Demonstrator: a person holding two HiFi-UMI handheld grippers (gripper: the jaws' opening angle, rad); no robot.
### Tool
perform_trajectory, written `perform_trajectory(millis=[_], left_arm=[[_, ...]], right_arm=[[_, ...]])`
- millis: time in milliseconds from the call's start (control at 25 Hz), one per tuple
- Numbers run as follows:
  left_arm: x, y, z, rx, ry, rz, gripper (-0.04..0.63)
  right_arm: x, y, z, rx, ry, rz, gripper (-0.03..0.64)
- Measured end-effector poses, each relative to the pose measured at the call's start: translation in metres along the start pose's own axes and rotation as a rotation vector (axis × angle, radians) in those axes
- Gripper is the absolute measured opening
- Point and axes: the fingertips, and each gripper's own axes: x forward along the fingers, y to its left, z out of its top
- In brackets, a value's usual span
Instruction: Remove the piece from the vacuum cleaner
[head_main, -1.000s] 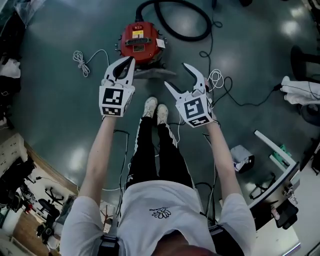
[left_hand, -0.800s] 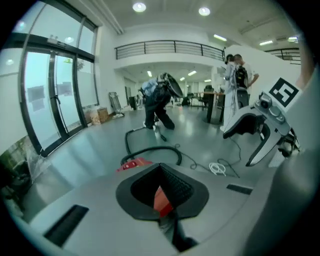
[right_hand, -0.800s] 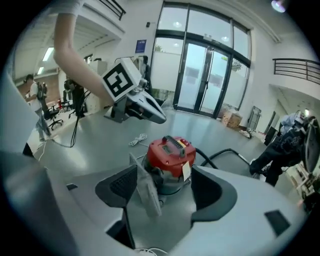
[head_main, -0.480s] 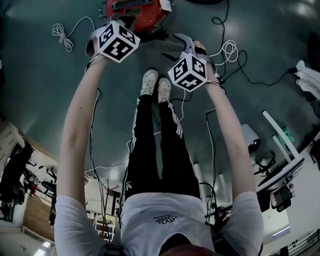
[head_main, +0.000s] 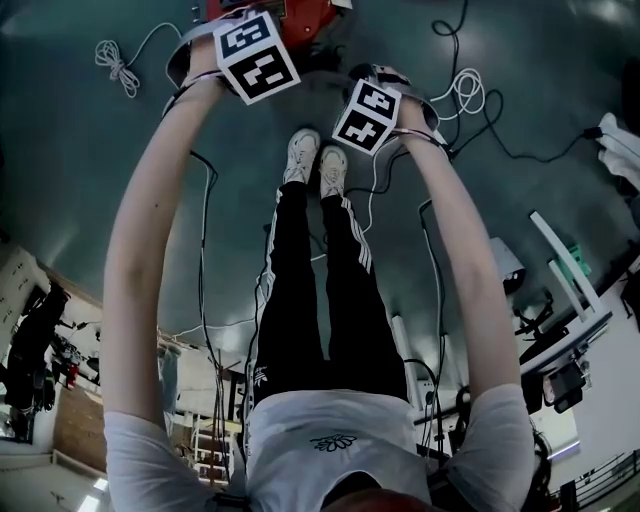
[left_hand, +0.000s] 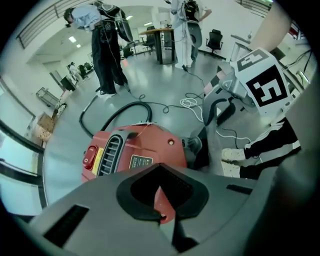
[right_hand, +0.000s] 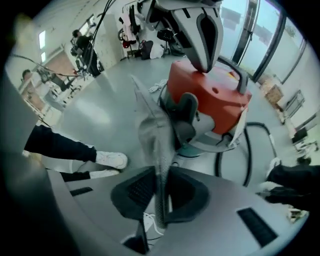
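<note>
The grey piece (right_hand: 156, 131) stands at the front of the red vacuum cleaner (right_hand: 210, 92) on the floor (right_hand: 100, 107). The right tool (right_hand: 159, 197), whose jaws have just been closing, pinches its thin edge, which is too blurred to show its shape. The left tool (left_hand: 160, 205) is closed on nothing, just above the cleaner's top, and in the head view the marker cubes hide both tools' jaws and the frame's top edge cuts off the cleaner. Bare floor lies open on one side, while a black hose (right_hand: 247, 150) and the person's shoes (right_hand: 112, 160) lie close by.
</note>
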Motion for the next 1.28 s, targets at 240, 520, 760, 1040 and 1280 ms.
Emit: perform_trajectory(millis=[240,520,760,1040,1280], left_arm=[[0.003,-0.002,0.0,0.005,0.042,-0.039,0.005],[0.002,-0.002,0.001,0.019,0.076,-0.052,0.005],[0.005,0.003,0.001,0.0,0.077,-0.007,0.005],[0.005,0.002,0.002,-0.091,0.036,-0.057,0.003],[0.009,-0.005,0.001,-0.108,0.01,-0.025,0.003]], right_arm=[[0.003,0.008,-0.002,-0.055,0.01,-0.062,0.026],[0.004,0.031,-0.001,-0.112,-0.011,-0.108,0.026],[0.004,0.041,0.0,-0.154,-0.022,-0.103,0.026],[0.011,0.053,-0.001,-0.173,0.0,-0.057,0.025],[0.005,0.065,0.003,-0.307,-0.059,-0.128,0.025]])
